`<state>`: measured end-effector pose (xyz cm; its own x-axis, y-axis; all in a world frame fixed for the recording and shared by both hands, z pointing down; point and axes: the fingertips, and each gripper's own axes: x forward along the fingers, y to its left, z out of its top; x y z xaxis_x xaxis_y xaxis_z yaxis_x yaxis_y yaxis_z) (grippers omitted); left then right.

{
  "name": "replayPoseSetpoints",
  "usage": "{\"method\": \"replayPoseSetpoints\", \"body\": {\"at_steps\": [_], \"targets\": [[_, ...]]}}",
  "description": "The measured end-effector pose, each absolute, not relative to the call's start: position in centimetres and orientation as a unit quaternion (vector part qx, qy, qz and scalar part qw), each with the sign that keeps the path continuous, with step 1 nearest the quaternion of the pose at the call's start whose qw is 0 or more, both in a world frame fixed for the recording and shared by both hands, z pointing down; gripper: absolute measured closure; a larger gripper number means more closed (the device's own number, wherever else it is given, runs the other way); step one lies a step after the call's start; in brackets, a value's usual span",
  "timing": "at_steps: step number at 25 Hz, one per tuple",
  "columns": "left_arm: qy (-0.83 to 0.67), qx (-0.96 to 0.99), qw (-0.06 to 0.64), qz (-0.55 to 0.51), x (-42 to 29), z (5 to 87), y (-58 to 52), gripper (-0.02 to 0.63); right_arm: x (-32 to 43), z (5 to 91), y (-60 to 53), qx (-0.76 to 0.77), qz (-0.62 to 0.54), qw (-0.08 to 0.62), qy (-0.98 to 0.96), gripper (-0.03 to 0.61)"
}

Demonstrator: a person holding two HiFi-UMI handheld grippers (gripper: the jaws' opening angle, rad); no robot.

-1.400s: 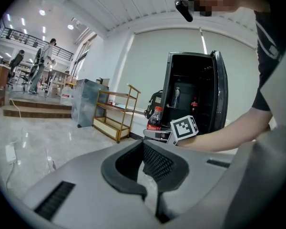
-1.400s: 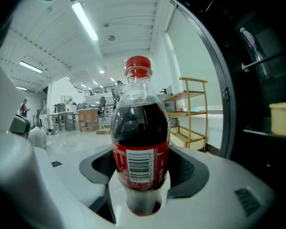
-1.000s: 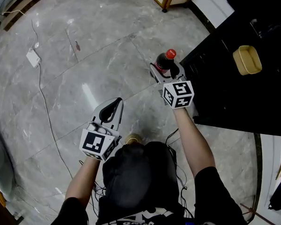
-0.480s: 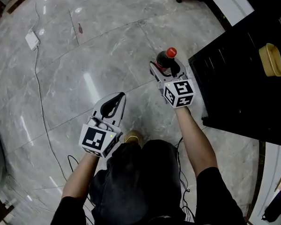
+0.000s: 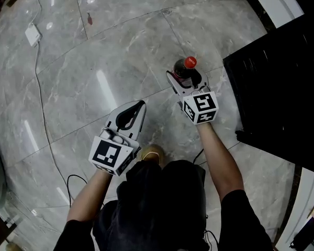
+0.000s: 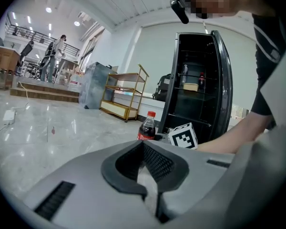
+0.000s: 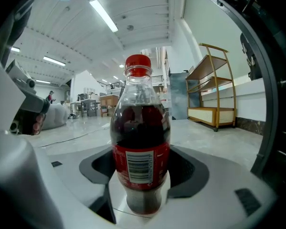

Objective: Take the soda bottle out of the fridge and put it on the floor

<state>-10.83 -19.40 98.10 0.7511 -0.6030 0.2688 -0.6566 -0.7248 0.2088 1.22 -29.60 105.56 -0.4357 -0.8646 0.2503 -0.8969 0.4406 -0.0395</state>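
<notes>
L gripper [image 5: 139, 106] fingers pressed together, arm bent; R gripper [image 5: 187, 80], arm outstretched, fingers clamped round bottle [image 7: 140, 128].

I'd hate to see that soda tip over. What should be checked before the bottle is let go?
1. Soda bottle gripped between the right tool's jaws: ok.
2. Bottle upright, red cap on top: ok.
3. Bottle out of the black fridge, over the floor: ok.
4. Bottle's base resting on the floor: cannot tell.
5. White adapter well away from the spot: ok.
6. Left tool shut, empty, off to the side: ok.
</notes>
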Motion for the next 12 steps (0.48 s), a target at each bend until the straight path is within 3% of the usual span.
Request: {"method": "replayPoseSetpoints", "body": {"at_steps": [12], "targets": [[-0.334,0.922,0.162,0.106,-10.8,101.6,-19.8,0.606,-0.2,109.7,-28.5,0.508,0.080,0.102,-0.852,0.258]]}}
